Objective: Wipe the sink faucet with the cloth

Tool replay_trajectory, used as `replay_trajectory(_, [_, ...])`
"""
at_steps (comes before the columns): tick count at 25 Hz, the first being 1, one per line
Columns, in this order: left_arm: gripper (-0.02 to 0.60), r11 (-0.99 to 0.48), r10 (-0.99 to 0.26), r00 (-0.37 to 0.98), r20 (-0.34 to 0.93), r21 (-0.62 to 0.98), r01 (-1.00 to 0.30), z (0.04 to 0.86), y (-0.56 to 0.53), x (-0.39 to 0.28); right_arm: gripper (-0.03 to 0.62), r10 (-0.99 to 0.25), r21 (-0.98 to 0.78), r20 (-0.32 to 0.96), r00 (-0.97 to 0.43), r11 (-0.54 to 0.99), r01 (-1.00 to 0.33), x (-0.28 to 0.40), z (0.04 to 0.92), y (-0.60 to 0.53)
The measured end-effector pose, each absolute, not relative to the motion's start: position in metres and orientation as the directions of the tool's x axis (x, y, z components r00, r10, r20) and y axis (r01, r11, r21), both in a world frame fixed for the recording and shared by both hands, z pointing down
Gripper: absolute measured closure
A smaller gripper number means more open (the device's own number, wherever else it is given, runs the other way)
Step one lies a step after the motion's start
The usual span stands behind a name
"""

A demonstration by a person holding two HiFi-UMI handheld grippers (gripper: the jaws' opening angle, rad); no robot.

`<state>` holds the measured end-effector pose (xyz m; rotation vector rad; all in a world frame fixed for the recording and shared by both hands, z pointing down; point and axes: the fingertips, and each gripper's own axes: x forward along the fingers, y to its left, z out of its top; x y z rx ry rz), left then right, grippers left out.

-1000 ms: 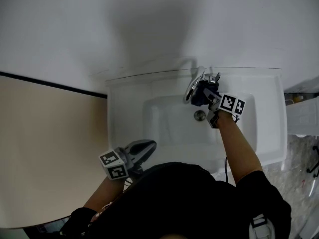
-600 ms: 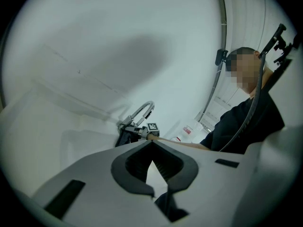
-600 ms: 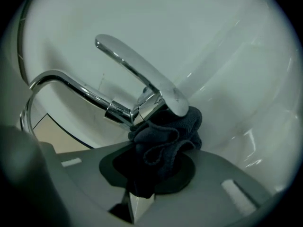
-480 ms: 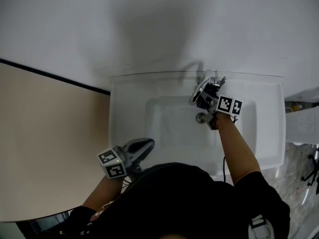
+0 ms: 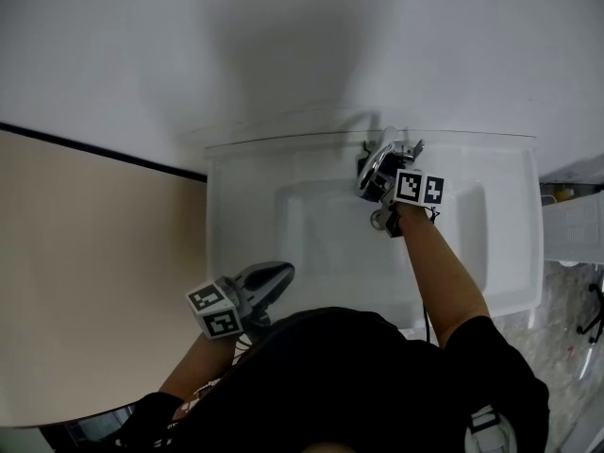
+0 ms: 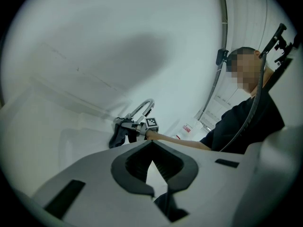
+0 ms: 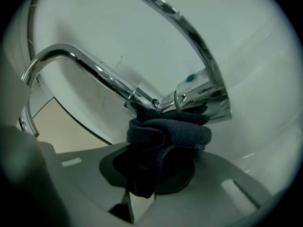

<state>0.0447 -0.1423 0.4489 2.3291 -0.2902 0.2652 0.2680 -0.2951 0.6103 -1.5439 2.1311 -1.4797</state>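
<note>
A chrome faucet (image 7: 94, 72) with a curved spout and a raised lever handle (image 7: 189, 37) stands at the back of a white sink (image 5: 245, 215). My right gripper (image 7: 151, 174) is shut on a dark blue cloth (image 7: 168, 134), and the cloth presses against the faucet's base below the handle. From the head view the right gripper (image 5: 382, 182) is at the faucet (image 5: 380, 159), over the basin's back edge. My left gripper (image 5: 274, 276) is shut and empty near the sink's front left rim. In the left gripper view the cloth (image 6: 118, 136) hangs beside the faucet (image 6: 142, 109).
A white wall rises behind the sink. A beige surface (image 5: 85, 281) lies to the sink's left. The drain (image 5: 379, 219) sits in the basin beneath my right forearm. White items stand at the right edge (image 5: 576, 225).
My right gripper has moved with the cloth up and a little left along the faucet, toward the back of the sink. The left gripper has stayed in place.
</note>
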Motion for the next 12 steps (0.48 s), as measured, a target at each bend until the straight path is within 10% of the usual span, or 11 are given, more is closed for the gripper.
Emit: replay_trajectory(12, [0.583, -0.697, -0.163, 0.97, 0.18, 0.675, -0.242, 0.444, -0.161, 0.033, 0.528, -0.786, -0.555, 0.246, -0.567, 0.365, -0.747, 0.263, 0.41, -0.21])
